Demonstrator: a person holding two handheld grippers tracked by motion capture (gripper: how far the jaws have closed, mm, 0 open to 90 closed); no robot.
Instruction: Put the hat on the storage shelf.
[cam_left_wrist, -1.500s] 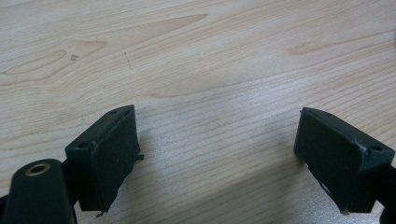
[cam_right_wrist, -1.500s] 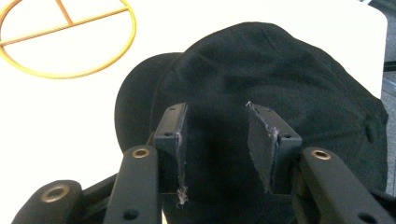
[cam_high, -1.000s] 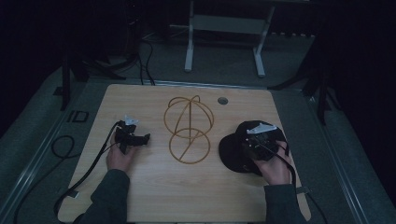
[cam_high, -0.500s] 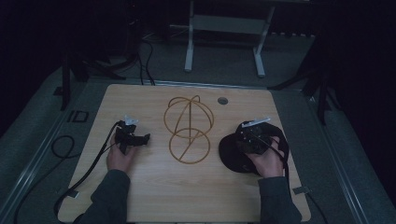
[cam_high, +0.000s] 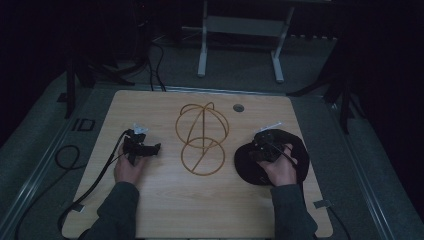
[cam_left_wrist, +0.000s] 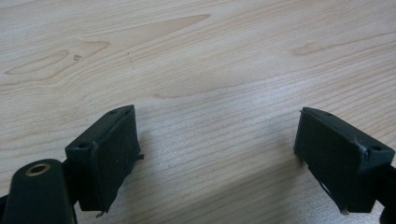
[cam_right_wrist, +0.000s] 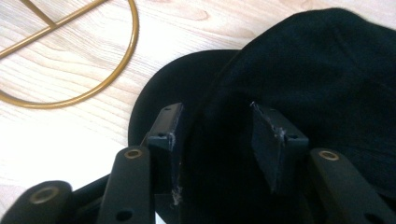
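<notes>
A black cap (cam_high: 296, 149) lies on the right of the wooden table (cam_high: 210, 200), brim toward the middle. My right gripper (cam_high: 257, 153) rests on it near the brim. In the right gripper view the right gripper (cam_right_wrist: 217, 126) straddles the fold where the cap (cam_right_wrist: 327, 70) meets its brim. Its jaws have just been opening and stand wide, with black fabric between them. A gold wire stand (cam_high: 202, 137) of two joined rings lies mid-table, and its ring (cam_right_wrist: 136, 28) shows at upper left. My left gripper (cam_high: 156, 148) rests left of the stand; the left gripper (cam_left_wrist: 217, 140) is open over bare wood (cam_left_wrist: 210, 56).
A small round grommet (cam_high: 238, 107) sits near the table's far edge. A metal frame with two legs (cam_high: 202, 50) stands on the floor behind the table. Cables (cam_high: 65, 155) trail off the left side. Dark floor surrounds the table.
My right hand has slid a little left and down across the cap toward its brim, and its jaws look wider. The left hand and the wire stand have stayed put.
</notes>
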